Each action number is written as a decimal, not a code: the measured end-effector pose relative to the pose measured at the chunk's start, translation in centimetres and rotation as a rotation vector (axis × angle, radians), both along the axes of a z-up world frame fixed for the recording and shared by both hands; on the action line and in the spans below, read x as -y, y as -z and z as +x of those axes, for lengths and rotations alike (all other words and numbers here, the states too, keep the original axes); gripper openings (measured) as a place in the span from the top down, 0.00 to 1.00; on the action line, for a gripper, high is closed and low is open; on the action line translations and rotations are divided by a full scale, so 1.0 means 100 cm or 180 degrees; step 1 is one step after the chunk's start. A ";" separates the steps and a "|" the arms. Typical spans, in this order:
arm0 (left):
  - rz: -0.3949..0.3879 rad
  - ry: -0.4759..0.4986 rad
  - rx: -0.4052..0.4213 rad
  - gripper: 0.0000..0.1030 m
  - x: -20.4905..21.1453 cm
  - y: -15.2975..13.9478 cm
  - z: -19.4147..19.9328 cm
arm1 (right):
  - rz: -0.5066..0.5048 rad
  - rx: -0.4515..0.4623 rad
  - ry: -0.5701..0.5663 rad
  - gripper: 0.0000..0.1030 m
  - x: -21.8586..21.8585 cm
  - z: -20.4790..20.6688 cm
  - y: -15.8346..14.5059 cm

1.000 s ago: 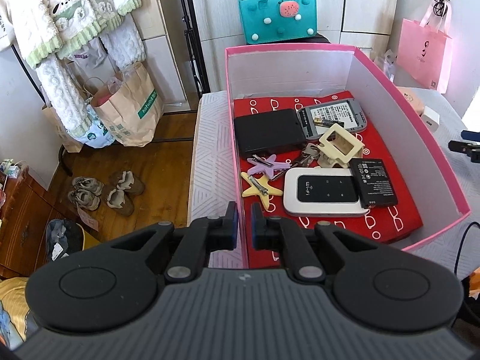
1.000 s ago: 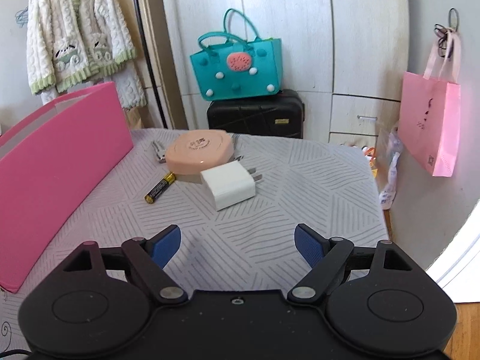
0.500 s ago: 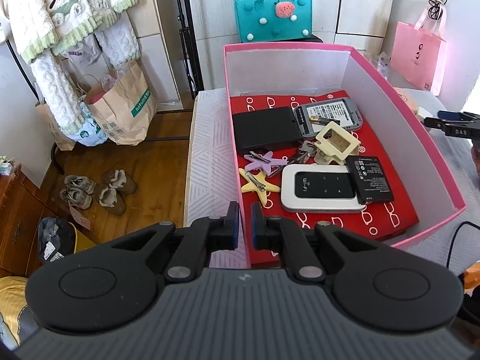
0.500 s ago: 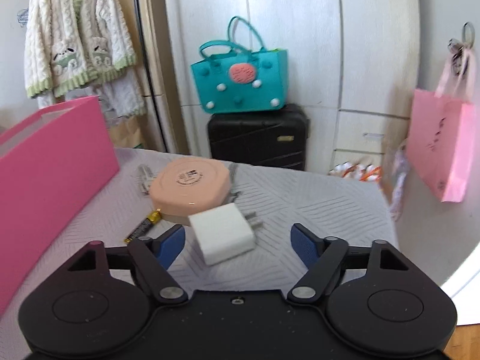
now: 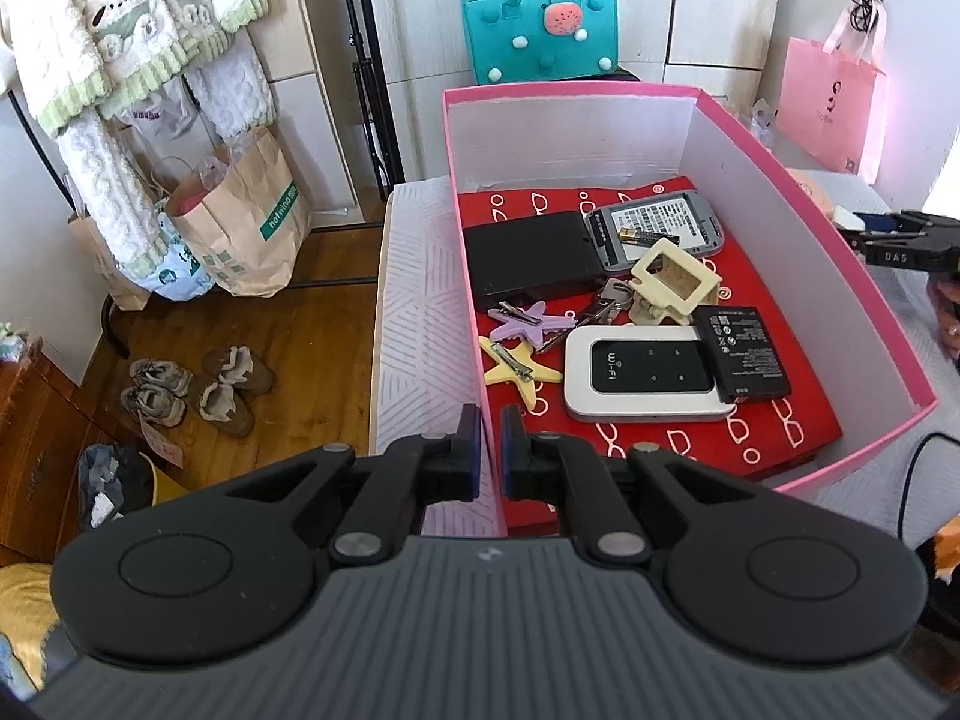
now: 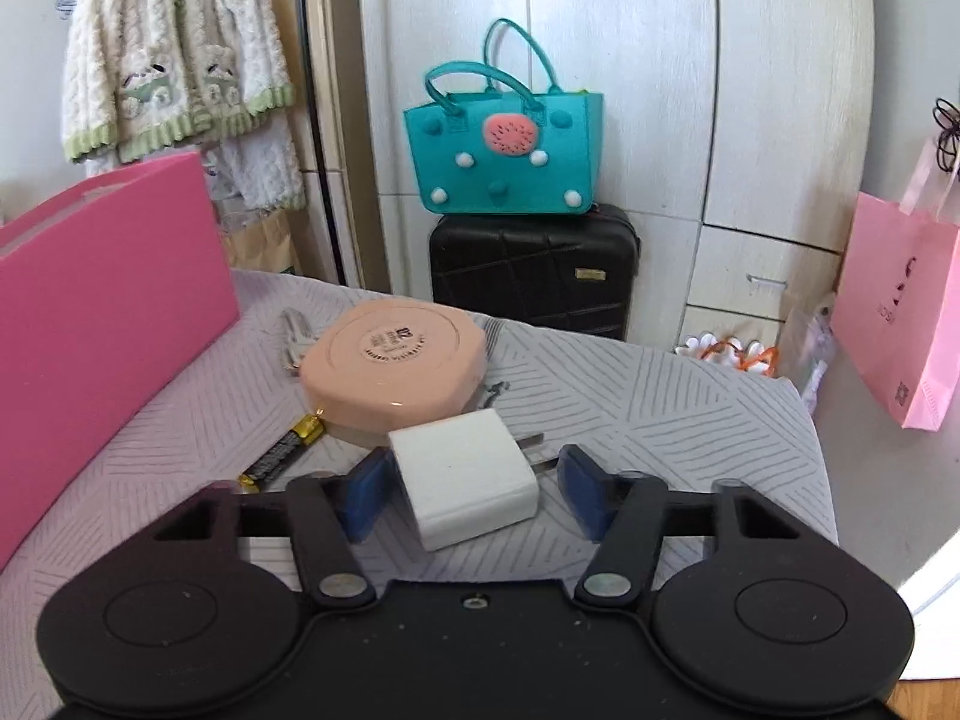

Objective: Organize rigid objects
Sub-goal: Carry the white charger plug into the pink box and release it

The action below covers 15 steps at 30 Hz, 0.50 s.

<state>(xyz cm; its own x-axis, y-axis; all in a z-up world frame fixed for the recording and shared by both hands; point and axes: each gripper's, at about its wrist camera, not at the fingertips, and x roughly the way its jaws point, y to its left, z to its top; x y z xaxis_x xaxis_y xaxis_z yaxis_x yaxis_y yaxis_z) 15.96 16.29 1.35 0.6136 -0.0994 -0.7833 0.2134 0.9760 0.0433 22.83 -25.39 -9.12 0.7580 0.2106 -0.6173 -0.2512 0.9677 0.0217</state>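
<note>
My left gripper (image 5: 491,447) is shut on the near left wall of the pink box (image 5: 840,240), which holds a WiFi router (image 5: 642,375), batteries, star hair clips, keys and a cream clip on a red cloth. In the right wrist view a white plug charger (image 6: 465,474) lies on the patterned tabletop between the blue pads of my right gripper (image 6: 474,492). Its jaws are closing; the left pad is at the charger's side and the right pad stands apart from it. A peach round case (image 6: 393,369) and an AA battery (image 6: 279,453) lie just beyond.
The pink box's outer wall (image 6: 108,300) stands to the left of the charger. A teal bag (image 6: 504,150) on a black suitcase (image 6: 534,270) is behind the table, and a pink paper bag (image 6: 900,312) at the right. A small metal piece (image 6: 294,336) lies near the peach case.
My right gripper has moved forward over the table until the white charger sits between its pads, and its jaws have narrowed. The left gripper has stayed clamped on the box wall.
</note>
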 end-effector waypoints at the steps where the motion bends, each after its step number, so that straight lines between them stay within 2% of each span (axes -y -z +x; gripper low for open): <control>1: 0.0000 -0.0004 0.0002 0.95 0.000 0.000 -0.001 | -0.0011 -0.0009 -0.0003 0.37 0.000 -0.002 -0.001; 8: -0.0007 0.0012 0.0013 0.95 0.000 -0.003 -0.002 | -0.0054 0.0160 0.0176 0.38 -0.003 -0.026 -0.011; 12: 0.0011 0.0014 0.0029 0.95 0.000 -0.003 -0.001 | -0.0057 0.0368 0.0115 0.38 -0.012 -0.046 -0.031; 15: 0.0011 0.0014 0.0034 0.95 0.000 -0.003 -0.001 | 0.0024 0.0537 -0.0059 0.38 -0.024 -0.062 -0.053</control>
<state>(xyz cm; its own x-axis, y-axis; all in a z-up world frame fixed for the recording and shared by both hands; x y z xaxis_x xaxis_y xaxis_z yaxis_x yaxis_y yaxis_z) 15.87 16.26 1.62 0.6216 -0.0994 -0.7770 0.2172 0.9749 0.0490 16.62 -22.98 -3.80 0.8467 0.2295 -0.4801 -0.2696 0.9628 -0.0151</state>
